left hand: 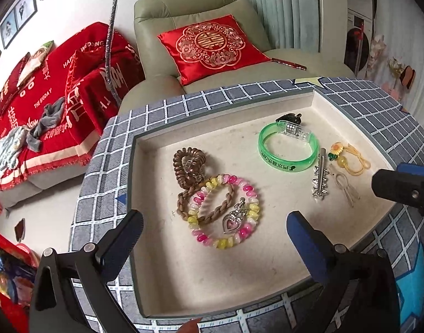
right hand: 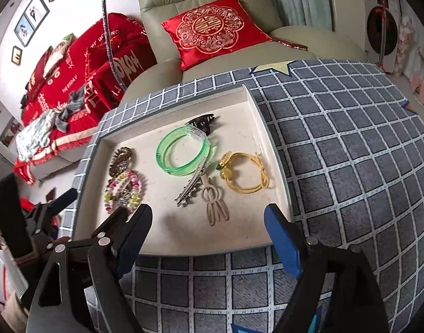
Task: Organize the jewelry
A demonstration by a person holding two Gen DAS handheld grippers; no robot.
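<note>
So the cream tray [left hand: 145,149] sat on a grey-blue checked cloth [right hand: 337,152], and all the jewelry was lying inside it.

The left gripper [left hand: 212,230] hovered over the near left part of the tray with its jaws spread wide and nothing between the pads. Right under it was the pink and yellow beaded bracelet [left hand: 249,194], with a silver heart pendant [left hand: 230,223] resting on its near side and a brown braided band [left hand: 189,194] overlapping it. A brown coil hair tie [left hand: 188,162] touched that pile from behind.

The right gripper [right hand: 209,227] was also open and empty, held over the near edge of the tray. Just ahead of it lay a beige hair clip [right hand: 214,208] and a silver spiky hair clip [right hand: 191,187], side by side and touching. The green bangle [right hand: 184,149] was behind those, with a black claw clip [right hand: 202,122] tucked at its far side. The yellow cord bracelet [right hand: 246,177] sat near the tray's right wall.

Behind the table there was a green armchair [left hand: 184,2] with a red embroidered cushion [left hand: 212,44] on it.
</note>
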